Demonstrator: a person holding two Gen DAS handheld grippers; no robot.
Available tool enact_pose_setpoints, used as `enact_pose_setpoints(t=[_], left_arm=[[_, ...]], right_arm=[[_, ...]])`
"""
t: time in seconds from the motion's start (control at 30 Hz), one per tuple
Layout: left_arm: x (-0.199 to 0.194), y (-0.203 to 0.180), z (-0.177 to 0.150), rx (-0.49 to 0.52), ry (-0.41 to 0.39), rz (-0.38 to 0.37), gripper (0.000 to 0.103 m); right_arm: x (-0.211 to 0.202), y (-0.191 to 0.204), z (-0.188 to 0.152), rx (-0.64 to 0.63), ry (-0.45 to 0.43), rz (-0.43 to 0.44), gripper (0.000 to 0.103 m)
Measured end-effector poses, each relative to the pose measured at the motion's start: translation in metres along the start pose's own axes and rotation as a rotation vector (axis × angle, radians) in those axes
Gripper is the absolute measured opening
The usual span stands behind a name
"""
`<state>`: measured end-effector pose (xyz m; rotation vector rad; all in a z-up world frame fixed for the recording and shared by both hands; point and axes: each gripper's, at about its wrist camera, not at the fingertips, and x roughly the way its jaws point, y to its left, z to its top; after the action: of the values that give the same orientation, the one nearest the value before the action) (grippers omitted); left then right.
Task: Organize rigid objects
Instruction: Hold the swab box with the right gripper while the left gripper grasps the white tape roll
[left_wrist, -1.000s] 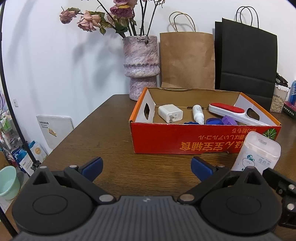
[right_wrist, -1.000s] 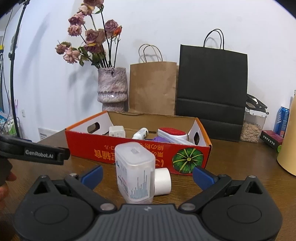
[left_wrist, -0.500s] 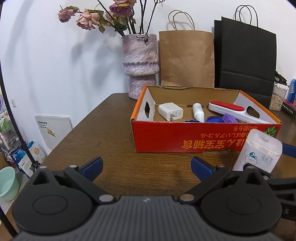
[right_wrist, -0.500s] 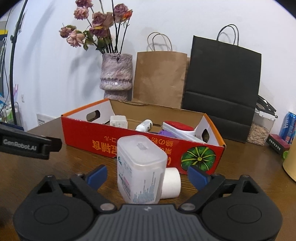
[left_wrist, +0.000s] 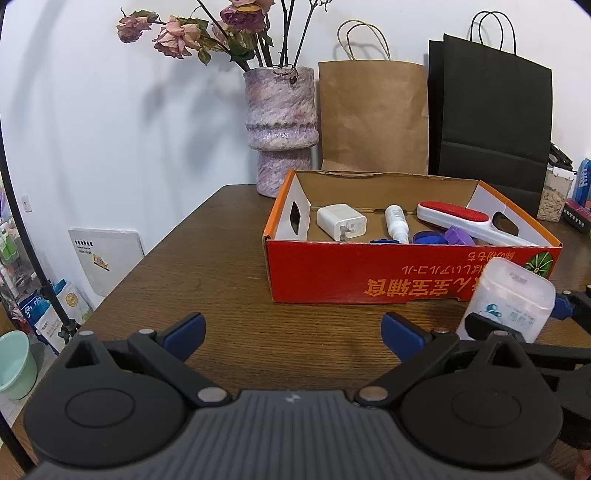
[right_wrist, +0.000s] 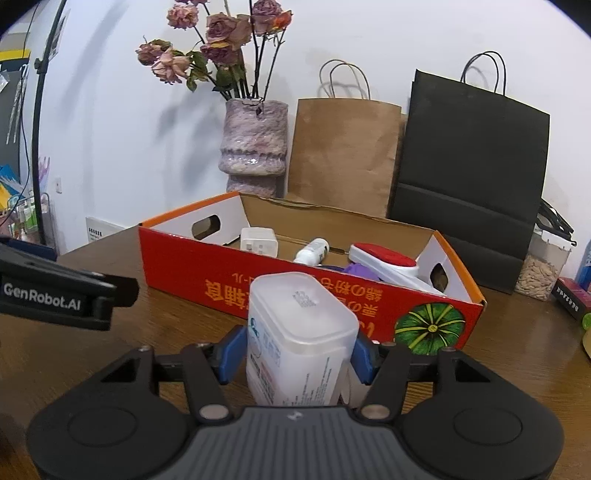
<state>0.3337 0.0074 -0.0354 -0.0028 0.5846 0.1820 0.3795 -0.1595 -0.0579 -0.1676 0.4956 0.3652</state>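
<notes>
On the table (left_wrist: 221, 266) our right gripper (right_wrist: 295, 352), jaws just closing, pinches the frosted container (right_wrist: 299, 332); left gripper (left_wrist: 293, 326) spread; boxing remains.

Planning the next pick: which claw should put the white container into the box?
Right. The right claw has just been closing around the container, pads at its sides. The left claw is open over bare table.

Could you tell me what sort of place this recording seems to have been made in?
Probably a room in a home, or a small studio dressed as one: a wooden table against a white wall, a vase of dried roses, paper shopping bags, and a red cardboard box holding household bits.
</notes>
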Motion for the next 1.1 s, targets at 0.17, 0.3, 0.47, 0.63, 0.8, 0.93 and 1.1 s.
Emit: enact_pose_setpoints(t=[0.17, 0.3, 0.47, 0.63, 0.8, 0.93, 1.1], left_arm=[[0.0, 0.0, 0.0, -0.001, 0.002, 0.001, 0.103], [0.0, 0.0, -0.001, 0.0, 0.002, 0.003, 0.103], [0.0, 0.0, 0.0, 0.0, 0.001, 0.003, 0.103], [0.0, 0.0, -0.001, 0.001, 0.003, 0.004, 0.103], [0.0, -0.001, -0.001, 0.002, 0.002, 0.006, 0.103], [0.0, -0.004, -0.002, 0.013, 0.0, 0.01, 0.103], [0.0, -0.013, -0.003, 0.03, -0.008, 0.022, 0.103]], right_arm=[[-0.001, 0.004, 0.001, -0.009, -0.008, 0.0, 0.054], [-0.008, 0.001, 0.002, 0.01, -0.035, -0.017, 0.043], [-0.014, -0.003, 0.001, 0.026, -0.056, -0.02, 0.043], [-0.022, -0.003, 0.002, 0.025, -0.087, -0.013, 0.043], [-0.028, -0.004, 0.004, 0.031, -0.106, -0.006, 0.043], [-0.034, -0.009, 0.005, 0.048, -0.119, -0.004, 0.042], [-0.04, -0.017, 0.005, 0.065, -0.134, -0.007, 0.042]])
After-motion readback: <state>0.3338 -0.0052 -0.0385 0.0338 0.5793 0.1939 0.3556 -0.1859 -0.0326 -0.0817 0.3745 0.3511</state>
